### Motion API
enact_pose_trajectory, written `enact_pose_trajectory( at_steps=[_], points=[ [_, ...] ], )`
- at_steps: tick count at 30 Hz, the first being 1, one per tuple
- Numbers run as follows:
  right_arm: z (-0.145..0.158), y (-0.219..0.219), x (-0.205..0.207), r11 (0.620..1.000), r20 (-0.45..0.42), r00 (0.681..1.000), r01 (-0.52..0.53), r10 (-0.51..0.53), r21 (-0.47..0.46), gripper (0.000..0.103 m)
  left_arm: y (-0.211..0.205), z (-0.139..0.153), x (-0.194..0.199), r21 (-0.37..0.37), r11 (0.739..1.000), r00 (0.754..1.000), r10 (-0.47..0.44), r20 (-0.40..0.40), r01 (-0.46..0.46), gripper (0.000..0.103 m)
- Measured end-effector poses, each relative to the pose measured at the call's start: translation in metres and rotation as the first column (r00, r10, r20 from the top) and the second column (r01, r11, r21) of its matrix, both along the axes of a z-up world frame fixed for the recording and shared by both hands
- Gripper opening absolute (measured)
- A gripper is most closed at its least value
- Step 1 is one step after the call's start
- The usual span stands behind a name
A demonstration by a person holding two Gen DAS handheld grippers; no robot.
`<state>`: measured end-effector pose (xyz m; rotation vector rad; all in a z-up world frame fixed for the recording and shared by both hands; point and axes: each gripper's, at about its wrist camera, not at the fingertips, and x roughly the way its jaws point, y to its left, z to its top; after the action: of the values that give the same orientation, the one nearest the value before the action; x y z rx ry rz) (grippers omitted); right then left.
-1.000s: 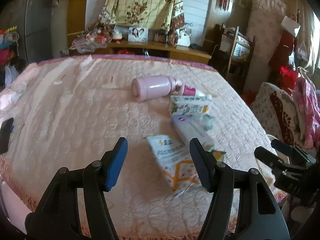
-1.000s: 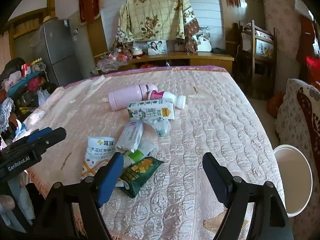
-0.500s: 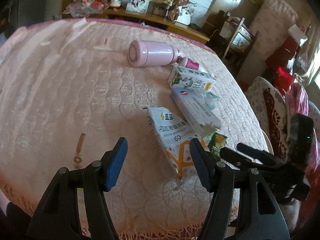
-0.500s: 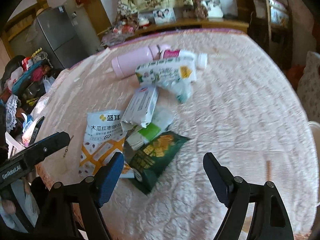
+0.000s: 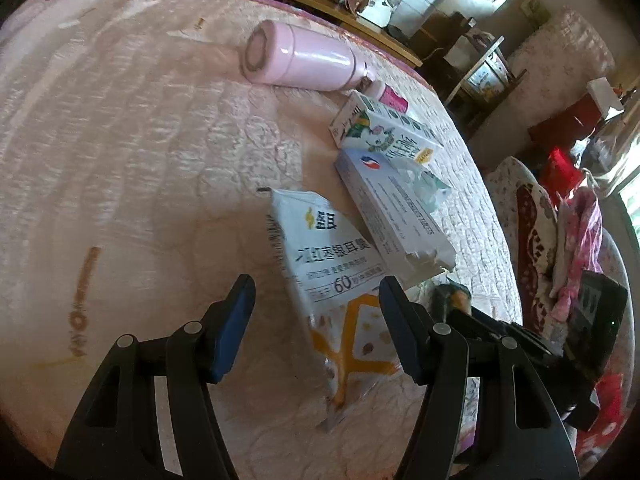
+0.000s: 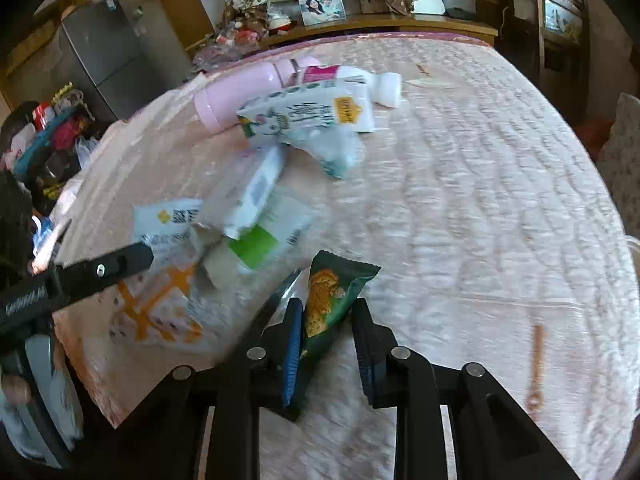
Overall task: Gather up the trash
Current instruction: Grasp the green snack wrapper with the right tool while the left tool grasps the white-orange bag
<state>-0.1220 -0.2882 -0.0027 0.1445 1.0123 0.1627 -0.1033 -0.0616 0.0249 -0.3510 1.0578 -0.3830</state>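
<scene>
The right gripper (image 6: 326, 344) has its fingers narrowed around a crinkly green snack packet (image 6: 332, 300) at 6 o'clock on the quilted pink bench (image 6: 480, 200). The left gripper (image 5: 316, 320) hovers, fingers spread, over a glossy white pouch (image 5: 332, 272); a torn white box (image 5: 388, 216) lies at 1 o'clock.

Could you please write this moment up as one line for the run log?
right gripper: closing around green snack packet, grip unconfirmed | left gripper: open over white pouch | table: remaining trash uncollected
</scene>
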Motion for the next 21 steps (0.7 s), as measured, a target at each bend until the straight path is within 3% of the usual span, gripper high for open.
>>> enact_pose_trajectory(
  at_steps=[2,5,6,8,11,13,16,21],
  points=[
    [0.0,-0.007,-0.003,1.0,-0.002,1.0,0.005,-0.005,-0.023,0.023,-0.005,-0.003,0.002,-0.005,1.0,1.0,-0.017,-0.013,0.017,0.061],
    [0.0,-0.017,-0.006,1.0,-0.012,1.0,0.024,-0.024,0.012,0.023,-0.01,-0.004,0.002,-0.002,0.999,0.999,-0.033,-0.015,0.033,0.047],
    [0.0,-0.02,-0.007,0.998,-0.013,0.999,0.038,-0.037,0.041,0.026,-0.011,-0.004,0.002,-0.002,0.999,0.999,-0.042,-0.021,0.042,0.037],
    [0.0,-0.023,-0.009,0.993,-0.021,0.998,0.067,-0.065,0.097,0.045,-0.011,-0.006,0.001,-0.004,0.999,0.998,-0.054,-0.033,0.054,0.028],
    [-0.001,-0.013,-0.013,0.995,-0.006,0.999,0.046,-0.045,0.092,0.049,-0.008,-0.004,-0.002,-0.002,0.998,0.998,-0.059,-0.031,0.059,0.019],
    [-0.001,-0.003,-0.014,0.999,0.012,1.0,0.025,-0.026,0.028,0.037,-0.002,0.0,-0.007,-0.003,0.998,0.998,-0.062,-0.027,0.062,0.015],
    [0.0,-0.003,-0.016,0.999,0.009,1.0,0.008,-0.009,0.041,0.022,0.008,0.009,-0.015,-0.001,0.998,0.997,-0.068,-0.018,0.068,0.014],
    [0.016,-0.016,-0.027,0.998,0.058,0.998,0.013,-0.017,0.063,0.022,0.018,0.029,-0.028,0.001,0.996,0.996,-0.085,0.017,0.084,0.011]
  ],
)
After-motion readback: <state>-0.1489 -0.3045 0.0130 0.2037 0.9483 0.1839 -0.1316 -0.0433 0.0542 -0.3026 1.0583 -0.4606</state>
